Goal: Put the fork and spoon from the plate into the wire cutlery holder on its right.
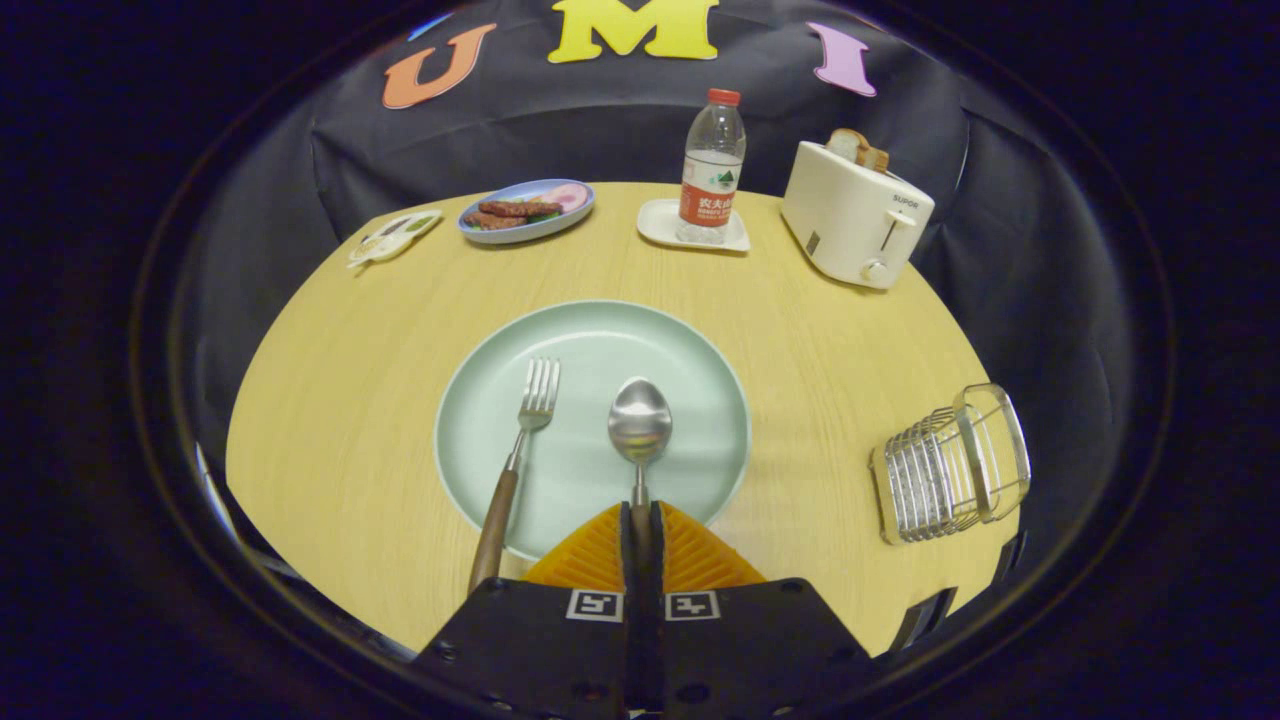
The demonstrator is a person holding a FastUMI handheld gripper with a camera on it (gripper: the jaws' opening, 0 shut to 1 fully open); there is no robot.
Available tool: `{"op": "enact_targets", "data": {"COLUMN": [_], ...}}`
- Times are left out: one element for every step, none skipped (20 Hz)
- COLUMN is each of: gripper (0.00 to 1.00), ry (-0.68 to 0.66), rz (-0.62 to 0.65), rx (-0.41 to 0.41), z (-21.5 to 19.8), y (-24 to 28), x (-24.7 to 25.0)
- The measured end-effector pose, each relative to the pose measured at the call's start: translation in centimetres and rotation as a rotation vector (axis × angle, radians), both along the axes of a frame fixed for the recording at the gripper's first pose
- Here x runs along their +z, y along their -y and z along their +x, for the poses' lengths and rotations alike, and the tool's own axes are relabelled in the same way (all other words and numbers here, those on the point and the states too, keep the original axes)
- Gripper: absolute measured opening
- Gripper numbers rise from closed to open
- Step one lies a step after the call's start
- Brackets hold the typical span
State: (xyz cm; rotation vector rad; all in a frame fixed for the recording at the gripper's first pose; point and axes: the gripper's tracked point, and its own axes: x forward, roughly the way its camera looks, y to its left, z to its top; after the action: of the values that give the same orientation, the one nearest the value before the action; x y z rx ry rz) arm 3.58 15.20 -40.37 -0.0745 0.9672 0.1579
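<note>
A pale green plate [690, 350] lies on the round wooden table just ahead of my fingers. On it, a fork [520, 440] with a brown wooden handle lies to the left, tines pointing away. Beside it lies a steel spoon [640, 420], bowl away from me. My gripper [641, 515] is shut on the spoon's handle, with the orange fingers [600, 555] pressed together around it at the plate's near rim. The wire cutlery holder [945, 465] stands to the right of the plate, near the table's edge.
At the back of the table stand a white toaster [850, 215] with bread in it, a water bottle [712, 170] on a small white tray, a blue plate of food [527, 210] and a small packet [393, 238]. Bare tabletop separates the green plate from the holder.
</note>
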Motion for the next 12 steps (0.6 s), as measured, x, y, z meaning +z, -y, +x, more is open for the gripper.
{"op": "enact_targets", "data": {"gripper": [0.01,0.01,0.01,0.01,0.0,0.0,0.0,0.0,0.01,0.01,0.01,0.01], "ry": [0.004,0.008,0.011,0.012,0.009,0.007,0.006,0.01,0.013,0.02,0.027,0.032], "rz": [0.013,0.021,0.031,0.045,0.056,0.06,0.064,0.068,0.063,0.054,0.052,0.05], "rx": [0.006,0.009,0.011,0.012,0.014,0.016,0.019,0.021,0.019,0.013,0.007,0.004], "z": [-0.1,-0.1,-0.2,-0.4,-0.5,-0.7,-0.8,-0.8,-0.9,-0.8,-0.7,-0.7], "y": [0.1,0.4,0.9,1.4,2.0,3.0,3.9,5.1,6.5,8.3,9.7,11.3], "x": [0.6,1.3,2.0,2.7,3.2,3.9,4.4,5.0,5.6,6.3,6.7,7.3]}}
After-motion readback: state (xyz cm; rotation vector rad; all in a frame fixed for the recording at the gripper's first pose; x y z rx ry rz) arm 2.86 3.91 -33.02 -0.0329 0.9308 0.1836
